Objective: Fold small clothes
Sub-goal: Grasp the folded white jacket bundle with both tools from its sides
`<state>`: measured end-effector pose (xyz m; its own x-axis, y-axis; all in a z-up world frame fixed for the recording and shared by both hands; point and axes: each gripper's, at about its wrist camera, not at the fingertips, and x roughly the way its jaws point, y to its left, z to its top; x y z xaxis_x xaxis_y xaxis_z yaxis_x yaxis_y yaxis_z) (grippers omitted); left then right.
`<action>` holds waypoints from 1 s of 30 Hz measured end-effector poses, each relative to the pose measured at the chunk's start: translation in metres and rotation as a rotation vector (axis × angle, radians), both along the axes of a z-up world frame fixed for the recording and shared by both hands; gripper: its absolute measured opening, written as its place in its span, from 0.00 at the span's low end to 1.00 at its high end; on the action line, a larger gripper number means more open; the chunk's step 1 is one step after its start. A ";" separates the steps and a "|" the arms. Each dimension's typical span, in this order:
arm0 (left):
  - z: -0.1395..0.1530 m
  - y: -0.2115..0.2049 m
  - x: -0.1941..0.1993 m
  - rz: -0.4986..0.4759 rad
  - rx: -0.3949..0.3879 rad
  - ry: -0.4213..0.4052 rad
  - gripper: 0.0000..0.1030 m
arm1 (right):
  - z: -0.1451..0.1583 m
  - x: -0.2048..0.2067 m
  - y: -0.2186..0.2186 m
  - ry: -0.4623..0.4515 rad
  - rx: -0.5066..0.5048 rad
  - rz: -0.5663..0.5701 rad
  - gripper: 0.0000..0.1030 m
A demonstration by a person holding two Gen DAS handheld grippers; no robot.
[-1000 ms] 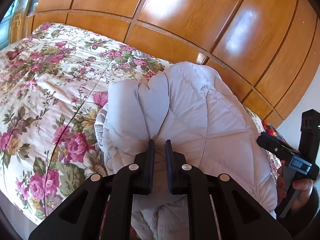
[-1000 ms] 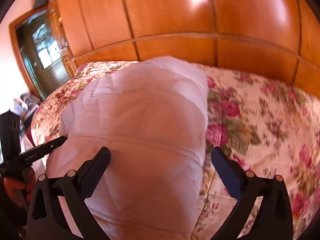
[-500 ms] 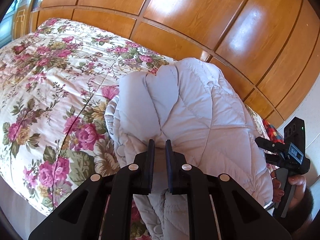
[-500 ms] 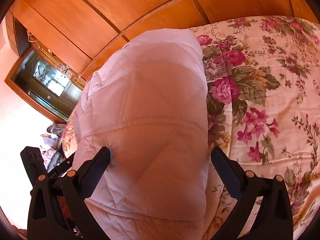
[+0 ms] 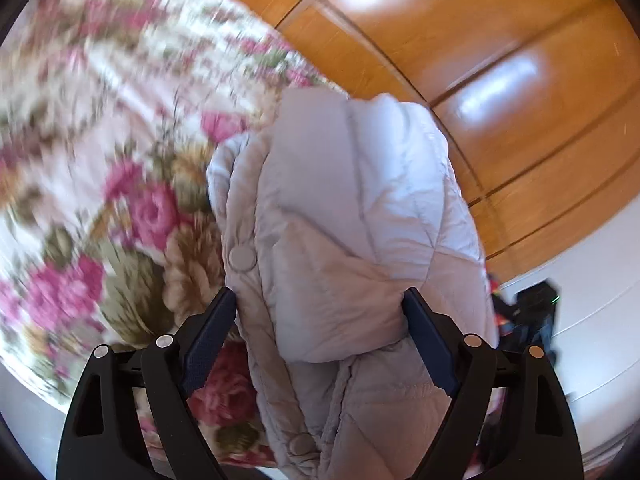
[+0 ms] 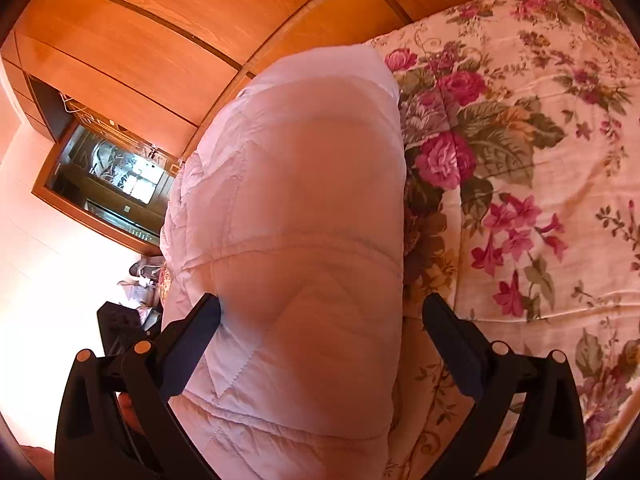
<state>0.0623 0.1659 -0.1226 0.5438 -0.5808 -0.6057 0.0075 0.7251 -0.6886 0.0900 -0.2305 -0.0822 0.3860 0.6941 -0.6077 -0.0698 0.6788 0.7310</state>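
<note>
Left gripper [image 5: 320,312]: jaws opening, quilted jacket [image 5: 352,220] between, unpinched | Right gripper [image 6: 320,320]: jaws wide, astride jacket | Jacket folded on floral bedspread [image 6: 540,160]

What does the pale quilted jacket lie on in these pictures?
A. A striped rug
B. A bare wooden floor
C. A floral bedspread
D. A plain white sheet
C: the pale quilted jacket rests on a floral bedspread printed with pink roses and green leaves, with wooden panelling behind the bed.

No legible text or labels anywhere.
</note>
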 end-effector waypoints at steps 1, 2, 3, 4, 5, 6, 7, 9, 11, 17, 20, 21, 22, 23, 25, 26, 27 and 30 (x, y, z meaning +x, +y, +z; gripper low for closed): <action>-0.003 0.001 0.001 -0.003 -0.022 0.012 0.81 | -0.001 0.001 0.000 0.004 0.004 0.001 0.98; -0.006 0.001 0.001 -0.008 -0.036 0.019 0.81 | -0.002 0.002 0.000 0.007 0.009 0.002 0.98; -0.007 0.001 0.001 -0.012 -0.042 0.020 0.81 | -0.003 0.003 -0.001 0.012 0.013 0.002 0.98; -0.008 0.001 0.001 -0.016 -0.045 0.021 0.81 | -0.004 0.003 -0.001 0.017 0.018 0.002 0.98; -0.009 0.001 0.001 -0.020 -0.051 0.023 0.81 | -0.005 0.003 -0.002 0.024 0.023 0.001 0.98; -0.010 0.001 0.002 -0.022 -0.063 0.028 0.81 | -0.006 0.004 -0.003 0.030 0.030 0.002 0.98; -0.011 0.001 0.002 -0.022 -0.076 0.032 0.81 | -0.007 0.004 -0.003 0.038 0.037 0.003 0.98; -0.012 0.002 0.004 -0.025 -0.100 0.032 0.81 | -0.011 0.006 -0.003 0.056 0.055 0.006 0.98; -0.013 0.003 0.006 -0.027 -0.111 0.031 0.81 | -0.014 0.008 -0.002 0.072 0.068 0.007 0.98; -0.019 0.002 0.015 -0.039 -0.107 0.044 0.77 | -0.019 0.013 0.014 0.076 0.059 0.042 0.98; -0.020 -0.002 0.017 -0.049 -0.080 0.034 0.73 | -0.018 0.017 0.020 0.071 0.039 0.058 0.98; -0.020 -0.004 0.016 -0.057 -0.075 0.031 0.73 | -0.019 0.018 0.022 0.072 0.035 0.063 0.98; -0.020 -0.006 0.014 -0.062 -0.073 0.029 0.72 | -0.020 0.019 0.024 0.074 0.034 0.067 0.98; -0.022 -0.006 0.014 -0.065 -0.074 0.028 0.70 | -0.021 0.020 0.025 0.075 0.035 0.069 0.98; -0.024 -0.008 0.014 -0.070 -0.084 0.024 0.68 | -0.023 0.020 0.027 0.075 0.037 0.072 0.98; -0.024 -0.009 0.014 -0.076 -0.084 0.019 0.66 | -0.024 0.020 0.027 0.075 0.040 0.072 0.98; -0.024 -0.012 0.013 -0.080 -0.083 0.015 0.65 | -0.026 0.019 0.027 0.075 0.043 0.072 0.98; -0.022 -0.021 0.012 -0.101 -0.068 0.003 0.58 | -0.024 0.019 0.030 0.054 0.025 0.080 0.93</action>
<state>0.0744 0.1453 -0.1449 0.4787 -0.6724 -0.5646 0.0754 0.6722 -0.7366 0.1089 -0.2009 -0.1061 0.2955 0.7369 -0.6080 -0.0834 0.6539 0.7520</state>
